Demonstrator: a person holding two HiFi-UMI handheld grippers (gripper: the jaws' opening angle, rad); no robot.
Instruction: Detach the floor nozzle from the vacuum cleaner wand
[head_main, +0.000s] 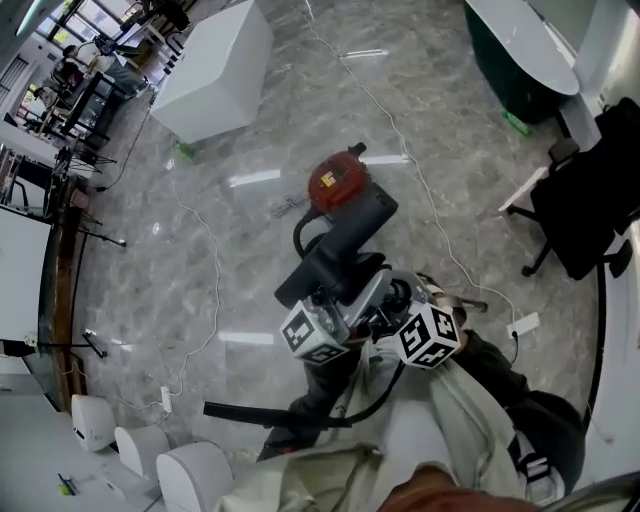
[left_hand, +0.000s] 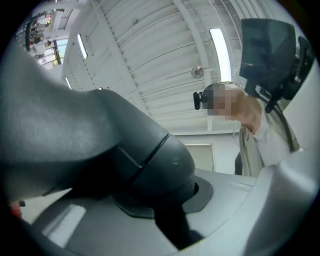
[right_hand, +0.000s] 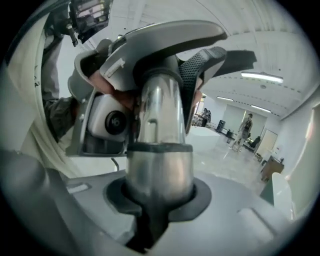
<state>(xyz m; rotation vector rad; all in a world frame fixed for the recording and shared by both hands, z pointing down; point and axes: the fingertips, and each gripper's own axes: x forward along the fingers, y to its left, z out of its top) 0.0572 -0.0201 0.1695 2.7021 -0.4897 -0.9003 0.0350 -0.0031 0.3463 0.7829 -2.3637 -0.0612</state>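
Note:
In the head view a dark grey floor nozzle (head_main: 338, 245) is held up above the floor, just ahead of both grippers. My left gripper (head_main: 345, 302) is shut on the nozzle's dark grey neck (left_hand: 150, 155), which fills the space between its jaws. To its right, my right gripper (head_main: 395, 308) is shut on the silver metal wand (right_hand: 160, 150). In the right gripper view the wand runs up to the nozzle (right_hand: 170, 35), with the left gripper's body (right_hand: 107, 122) just behind it. A black hose (head_main: 300, 415) trails low across the head view.
A red vacuum canister (head_main: 338, 182) sits on the marble floor beyond the nozzle, with a white cable (head_main: 215, 270) snaking around it. A white box (head_main: 215, 70) stands at the far left and a black office chair (head_main: 590, 210) at the right. White rounded units (head_main: 130, 440) line the lower left.

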